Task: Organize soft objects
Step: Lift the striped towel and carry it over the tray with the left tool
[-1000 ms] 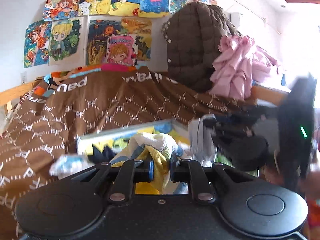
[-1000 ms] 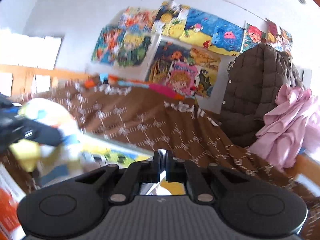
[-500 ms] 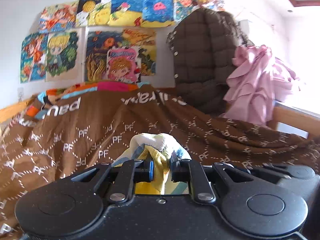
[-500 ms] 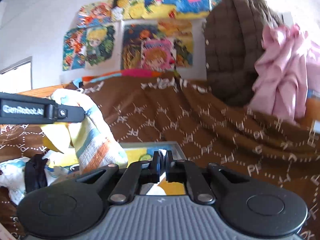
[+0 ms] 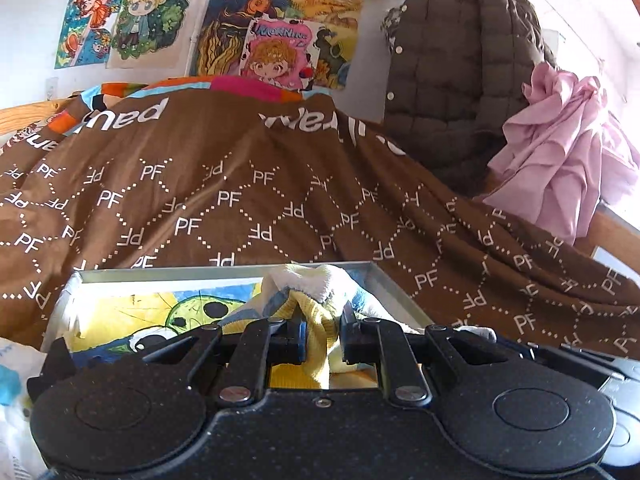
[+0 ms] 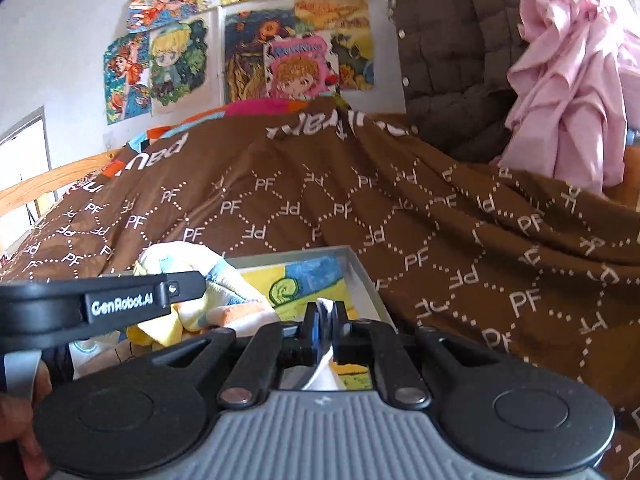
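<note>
Gripping a striped sock (image 5: 320,316), the left gripper (image 5: 322,336) holds it over the tray (image 5: 384,280), long axis hanging downward; the right gripper (image 6: 325,326) pinches white cloth (image 6: 322,376).

The left hand-held gripper (image 5: 323,338) points forward and a little downward, its jaws drawn in narrow and clamped on a bunched yellow, white and blue sock (image 5: 316,304). The right hand-held gripper (image 6: 325,330) tilts at the same shallow downward angle just beside it, jaws almost fully together, nipping a thin fold of white cloth (image 6: 322,372). Part of a hand (image 6: 18,420) shows at the right view's lower left edge.
</note>
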Demonstrator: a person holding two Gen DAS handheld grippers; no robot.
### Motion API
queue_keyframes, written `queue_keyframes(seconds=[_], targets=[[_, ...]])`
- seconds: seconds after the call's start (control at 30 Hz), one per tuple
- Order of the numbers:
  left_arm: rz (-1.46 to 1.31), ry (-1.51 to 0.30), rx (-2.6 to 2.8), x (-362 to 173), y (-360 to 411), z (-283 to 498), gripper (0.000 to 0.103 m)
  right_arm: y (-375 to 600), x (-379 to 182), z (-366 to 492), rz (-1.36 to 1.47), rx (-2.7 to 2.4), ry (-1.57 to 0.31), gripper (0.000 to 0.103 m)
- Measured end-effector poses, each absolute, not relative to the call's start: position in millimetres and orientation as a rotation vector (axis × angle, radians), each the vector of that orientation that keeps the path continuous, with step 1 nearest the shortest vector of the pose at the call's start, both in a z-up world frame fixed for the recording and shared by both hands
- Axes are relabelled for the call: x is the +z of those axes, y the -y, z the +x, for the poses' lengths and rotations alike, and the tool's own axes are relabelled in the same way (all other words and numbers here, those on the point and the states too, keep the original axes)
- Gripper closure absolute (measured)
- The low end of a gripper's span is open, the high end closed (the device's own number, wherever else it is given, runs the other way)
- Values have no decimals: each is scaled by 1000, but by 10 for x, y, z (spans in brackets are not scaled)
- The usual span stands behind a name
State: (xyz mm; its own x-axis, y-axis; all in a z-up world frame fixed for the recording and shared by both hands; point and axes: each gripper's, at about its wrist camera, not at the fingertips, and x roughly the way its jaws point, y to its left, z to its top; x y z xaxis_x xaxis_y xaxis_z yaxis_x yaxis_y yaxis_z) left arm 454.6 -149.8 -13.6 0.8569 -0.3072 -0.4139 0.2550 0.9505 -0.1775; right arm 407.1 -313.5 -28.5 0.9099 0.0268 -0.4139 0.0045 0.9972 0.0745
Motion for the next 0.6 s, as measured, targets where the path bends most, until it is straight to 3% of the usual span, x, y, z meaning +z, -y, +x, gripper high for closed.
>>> queue_keyframes(seconds=[0.6], targets=[[-110, -552, -300, -362, 1492, 4627, 83, 3179, -373, 4207, 140, 22, -527, 75]])
